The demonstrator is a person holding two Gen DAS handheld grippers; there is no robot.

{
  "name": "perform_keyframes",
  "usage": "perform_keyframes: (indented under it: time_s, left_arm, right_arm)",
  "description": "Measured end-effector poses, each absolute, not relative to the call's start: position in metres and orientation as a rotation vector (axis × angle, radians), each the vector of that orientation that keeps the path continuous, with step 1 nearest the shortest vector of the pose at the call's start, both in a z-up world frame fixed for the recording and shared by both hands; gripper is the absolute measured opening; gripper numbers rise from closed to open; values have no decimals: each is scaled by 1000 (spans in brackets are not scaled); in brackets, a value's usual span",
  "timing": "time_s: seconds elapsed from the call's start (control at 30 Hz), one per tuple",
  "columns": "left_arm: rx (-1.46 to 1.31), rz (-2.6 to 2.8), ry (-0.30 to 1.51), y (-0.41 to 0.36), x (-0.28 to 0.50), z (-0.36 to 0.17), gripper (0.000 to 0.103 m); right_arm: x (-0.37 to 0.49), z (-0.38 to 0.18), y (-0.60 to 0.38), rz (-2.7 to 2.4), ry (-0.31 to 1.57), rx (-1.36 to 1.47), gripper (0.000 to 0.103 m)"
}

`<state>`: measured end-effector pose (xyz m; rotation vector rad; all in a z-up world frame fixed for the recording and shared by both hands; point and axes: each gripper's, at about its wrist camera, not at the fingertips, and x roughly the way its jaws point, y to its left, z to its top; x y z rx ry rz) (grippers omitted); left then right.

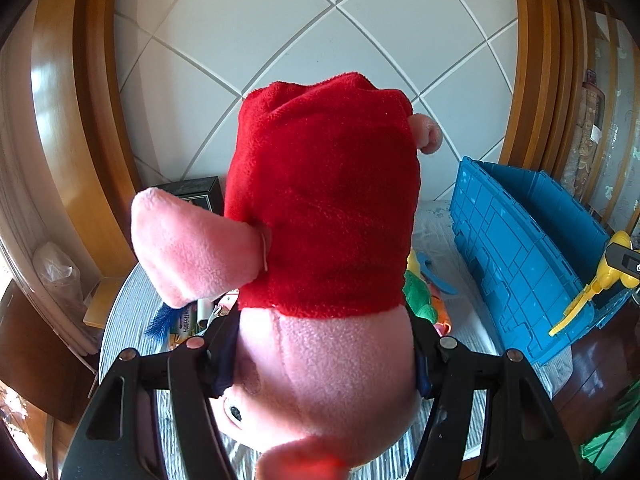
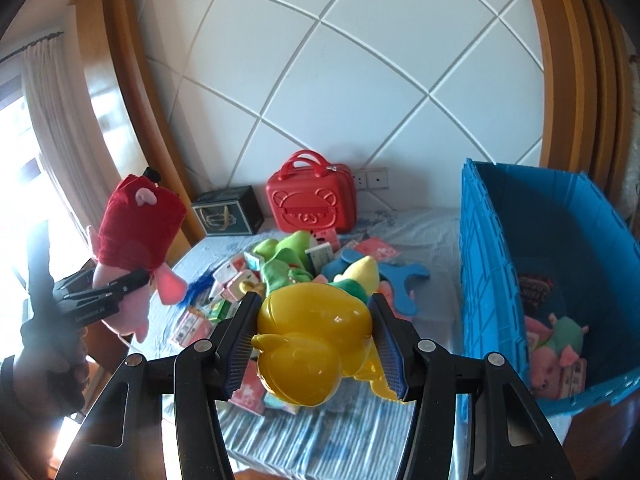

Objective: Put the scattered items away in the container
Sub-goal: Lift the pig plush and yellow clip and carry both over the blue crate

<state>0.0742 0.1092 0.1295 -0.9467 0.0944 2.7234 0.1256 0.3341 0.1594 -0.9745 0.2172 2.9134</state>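
Being clamped aloft for binning: a pink pig plush (image 1: pixel 320 280) by the left claw (image 1: pixel 320 364), a yellow plastic toy (image 2: pixel 312 344) by the right claw (image 2: pixel 314 344), the blue crate (image 2: pixel 560 240) waiting at three o'clock.

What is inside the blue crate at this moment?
The right wrist view shows the blue crate already holds a green-and-pink plush, a pink plush and small cards near its front corner. Its near wall hides the rest of the floor.

The pink plush pig (image 1: pixel 320 208) hides most of the scattered pile behind it.
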Motion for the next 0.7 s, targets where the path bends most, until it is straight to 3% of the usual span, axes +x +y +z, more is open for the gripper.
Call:
perform_keyframes:
  time_s: [0.7]
  left_arm:
    - [-798,2579,198,279,63,176,65]
  right_arm:
    - [168,228,441,2922,222,-788,54]
